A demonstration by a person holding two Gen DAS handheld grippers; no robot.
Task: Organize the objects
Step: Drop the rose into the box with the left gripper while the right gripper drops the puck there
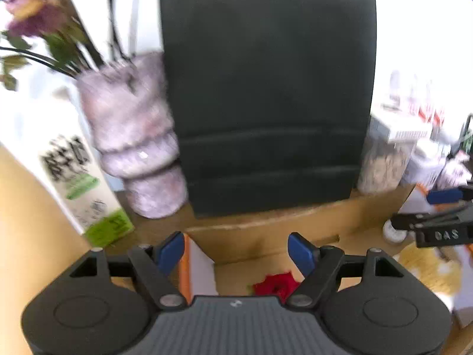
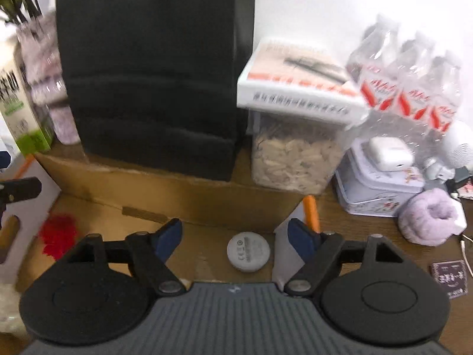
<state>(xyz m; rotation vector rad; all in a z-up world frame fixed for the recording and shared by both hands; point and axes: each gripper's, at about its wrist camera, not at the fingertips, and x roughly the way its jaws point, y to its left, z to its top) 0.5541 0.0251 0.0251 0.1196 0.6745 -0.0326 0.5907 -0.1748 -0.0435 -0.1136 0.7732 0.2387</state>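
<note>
An open cardboard box (image 2: pixel 165 195) lies in front of me, its floor brown. A red rose head (image 1: pixel 276 285) lies on that floor; it also shows in the right wrist view (image 2: pixel 57 235). A white round puck (image 2: pixel 248 251) lies on the box floor too. My left gripper (image 1: pixel 238 251) is open and empty, just above the rose. My right gripper (image 2: pixel 235 238) is open and empty, with the puck between its fingers and a little beyond. The right gripper also shows in the left wrist view (image 1: pixel 443 216).
A tall black bag (image 1: pixel 266 94) stands behind the box. A mauve vase with flowers (image 1: pixel 133 136) and a green-white carton (image 1: pixel 85 189) stand left. Right are a jar of grain (image 2: pixel 291 156), a white box (image 2: pixel 298 82), bottles (image 2: pixel 414 80), a tin (image 2: pixel 378 186), a white earbud case (image 2: pixel 390 152), a mauve scrunchie (image 2: pixel 428 216).
</note>
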